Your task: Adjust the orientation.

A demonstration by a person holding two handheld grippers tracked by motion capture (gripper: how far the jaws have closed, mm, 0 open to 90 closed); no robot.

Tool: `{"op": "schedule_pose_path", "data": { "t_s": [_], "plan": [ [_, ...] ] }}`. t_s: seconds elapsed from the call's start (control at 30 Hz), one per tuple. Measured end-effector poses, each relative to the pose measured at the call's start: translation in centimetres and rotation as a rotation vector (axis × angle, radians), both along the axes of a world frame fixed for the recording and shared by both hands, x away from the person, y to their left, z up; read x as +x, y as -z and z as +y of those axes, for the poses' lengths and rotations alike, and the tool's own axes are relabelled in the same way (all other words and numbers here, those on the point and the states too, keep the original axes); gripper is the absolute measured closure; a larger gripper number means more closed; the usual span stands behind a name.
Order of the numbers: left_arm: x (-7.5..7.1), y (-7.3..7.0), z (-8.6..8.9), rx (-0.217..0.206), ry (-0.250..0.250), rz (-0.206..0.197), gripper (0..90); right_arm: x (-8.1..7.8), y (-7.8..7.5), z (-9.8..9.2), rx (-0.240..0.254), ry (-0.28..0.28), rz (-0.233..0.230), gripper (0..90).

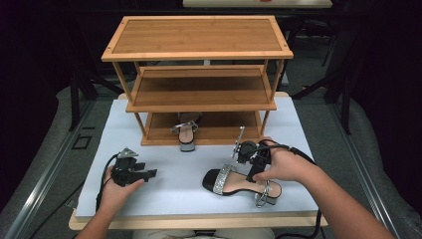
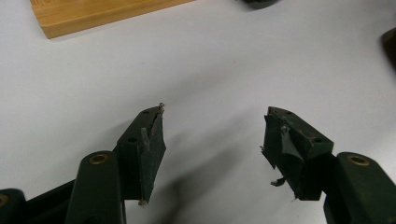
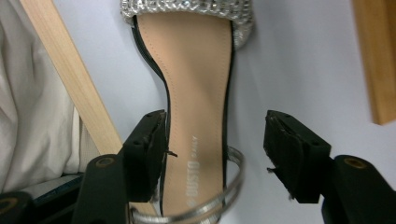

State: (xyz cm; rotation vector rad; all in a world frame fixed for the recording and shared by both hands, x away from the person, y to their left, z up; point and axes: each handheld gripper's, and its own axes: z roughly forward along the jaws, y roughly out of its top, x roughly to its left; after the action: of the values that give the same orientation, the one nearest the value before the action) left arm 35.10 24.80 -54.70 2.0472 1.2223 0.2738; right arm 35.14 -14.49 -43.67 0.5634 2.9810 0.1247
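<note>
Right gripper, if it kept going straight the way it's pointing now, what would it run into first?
Most likely the sandal on the table: the open right gripper looks along its insole toward the glittery toe strap. How far above the sandal it sits is unclear.

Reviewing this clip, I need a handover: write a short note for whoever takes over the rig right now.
Left gripper: open, holding nothing, low over the white table.
Right gripper: jaws open astride the near sandal, pads not pressing it.
Near sandal lies flat on the table, toe to the left.
Second sandal sits on the bottom tier of the wooden rack.
Done: one sandal shelved. Left: probably grip the near sandal and shelve it beside its mate.
</note>
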Motion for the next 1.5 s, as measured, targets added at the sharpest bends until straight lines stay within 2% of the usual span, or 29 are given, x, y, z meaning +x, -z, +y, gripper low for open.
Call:
{"op": "schedule_pose_path", "data": {
  "t_s": [0.07,0.13,0.17,0.27,0.33,0.47,0.7,0.73,0.93,1.0,1.3,1.5],
  "plan": [
    [0.0,0.0,0.0,-0.001,0.001,0.000,37.9,0.0,0.4,0.2,-0.005,-0.005,0.006,37.6],
    [0.0,0.0,0.0,-0.002,0.000,0.000,37.9,0.0,1.4,0.6,-0.009,-0.014,0.031,36.5],
    [0.0,0.0,0.1,-0.001,0.002,0.001,37.9,0.1,2.5,0.9,-0.018,-0.019,0.053,35.9],
    [0.0,0.0,0.0,-0.001,0.000,0.000,37.9,0.1,3.4,1.1,-0.021,-0.021,0.067,35.8],
    [0.0,0.0,0.0,-0.001,0.001,-0.001,37.9,0.1,4.5,1.3,-0.053,-0.026,0.081,34.6],
    [0.0,0.1,0.0,0.001,0.003,0.001,37.9,0.4,5.7,1.1,-0.079,-0.018,0.087,34.6],
    [0.0,0.1,-0.1,-0.001,0.001,0.002,37.9,0.8,7.2,0.7,-0.080,0.002,0.108,38.0],
    [0.0,0.1,-0.1,-0.001,0.001,0.002,37.9,0.9,7.7,0.7,-0.094,0.002,0.108,38.6],
    [0.0,0.1,0.0,0.000,-0.001,0.003,37.9,1.0,7.9,0.7,-0.086,0.016,0.117,40.8],
    [0.0,0.1,0.0,0.000,0.000,0.003,37.9,1.0,7.8,0.4,-0.059,0.036,0.128,41.5],
    [0.0,0.1,0.0,-0.001,-0.001,0.003,37.9,0.9,7.8,0.6,-0.076,0.043,0.119,41.9],
    [0.1,0.1,0.0,-0.002,0.002,0.004,37.9,0.7,7.8,0.3,-0.045,0.067,0.113,42.3]
  ]
}}
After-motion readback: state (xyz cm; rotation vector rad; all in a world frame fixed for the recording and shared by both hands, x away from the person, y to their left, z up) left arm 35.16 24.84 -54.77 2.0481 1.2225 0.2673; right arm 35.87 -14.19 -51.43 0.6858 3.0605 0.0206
